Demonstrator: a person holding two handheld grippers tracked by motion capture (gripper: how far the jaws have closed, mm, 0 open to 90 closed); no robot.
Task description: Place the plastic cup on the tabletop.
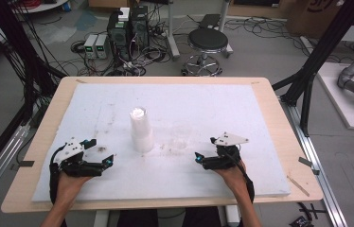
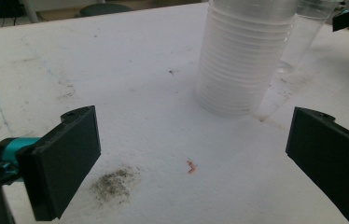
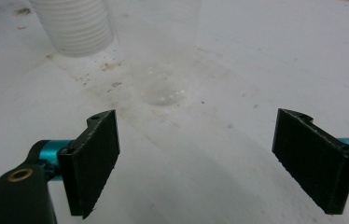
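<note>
From the high view, your left gripper (image 1: 100, 154) and right gripper (image 1: 205, 151) rest on the white foam sheet (image 1: 213, 104), jaws spread, either side of the cup stack (image 1: 140, 130); along the left gripper view, the stack (image 2: 242, 60) stands ahead, untouched, a single clear cup (image 2: 303, 37) just behind; along the right gripper view, that clear cup (image 3: 163, 70) stands ahead between your spread jaws, apart from them.

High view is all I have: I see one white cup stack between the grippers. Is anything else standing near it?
Observer: Yes, a single clear cup stands beside the cup stack, ahead of the right gripper.
Operator: Is that gripper open?
Observer: Yes, jaws wide apart, nothing between them.
Operator: And the left gripper?
Observer: Open too, facing the stack's base; a small reddish scrap lies on the foam between its jaws.
</note>
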